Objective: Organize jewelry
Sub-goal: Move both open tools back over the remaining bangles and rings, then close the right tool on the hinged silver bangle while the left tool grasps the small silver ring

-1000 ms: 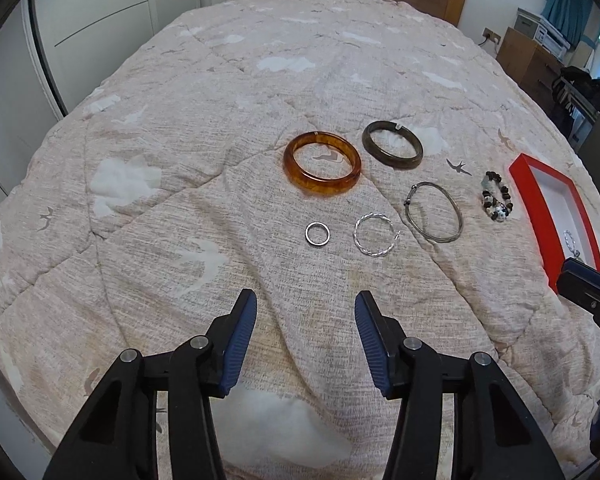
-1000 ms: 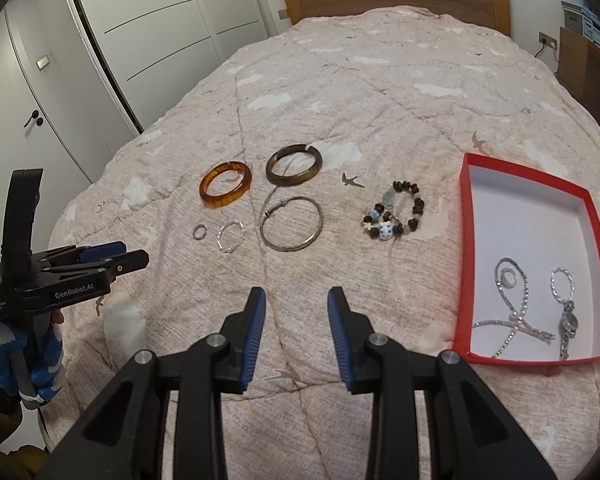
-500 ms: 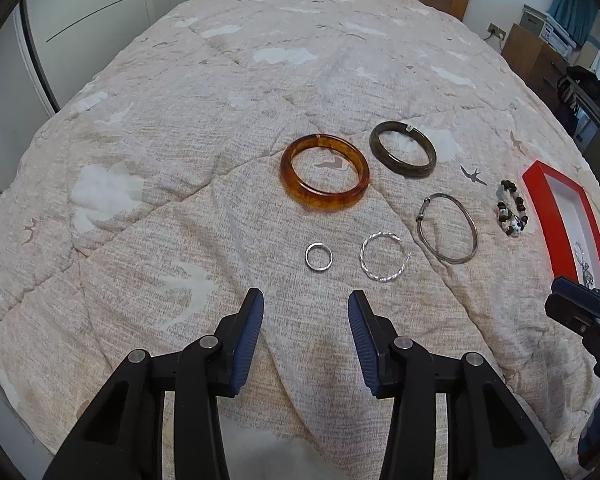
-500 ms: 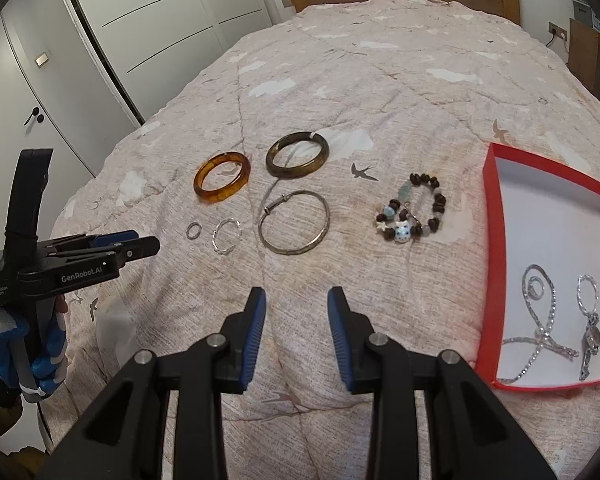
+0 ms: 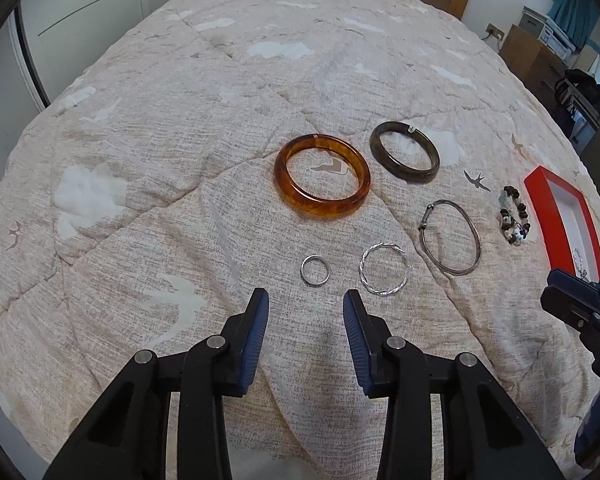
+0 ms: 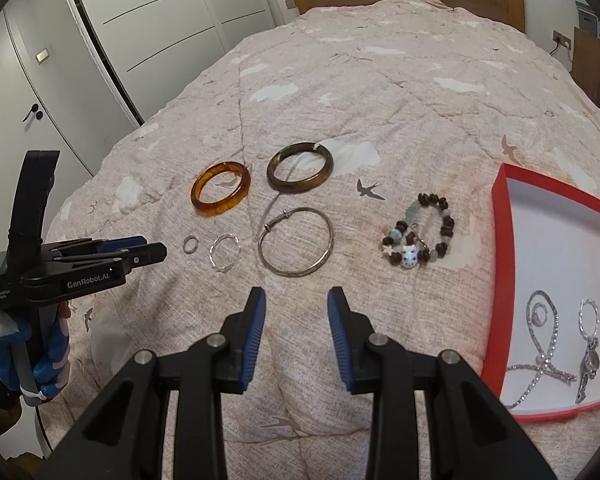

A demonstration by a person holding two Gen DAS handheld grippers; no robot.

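We're mid-sort: some pcs already lie in the red box (image 6: 504, 264) (chains, a small ring), six still out on the bed (image 5: 180, 160). Our left gripper (image 5: 304, 316) hangs just short of the small silver ring (image 5: 315, 270), fingers spread w/ nothing between; the right gripper (image 6: 296, 312) is likewise parted and empty, pointed toward the thin metal bangle (image 6: 296, 242).

Likely next: left fingers drop over the ring, pinch, carry across to the box. Ring lies flat in soft quilt, so we'd need to press in a bit and catch its edge, or it may slip.

Materials:
- amber bangle (image 5: 322, 178): glossy, thick, resin-like
- dark bangle (image 5: 405, 156): dull, brownish, rigid
- twisted wire hoop (image 5: 385, 274): thin, silvery, rope-textured
- bead bracelet (image 6: 420, 236): brown/pale beads, floppy

Quilt: nubby, beige, bird print.
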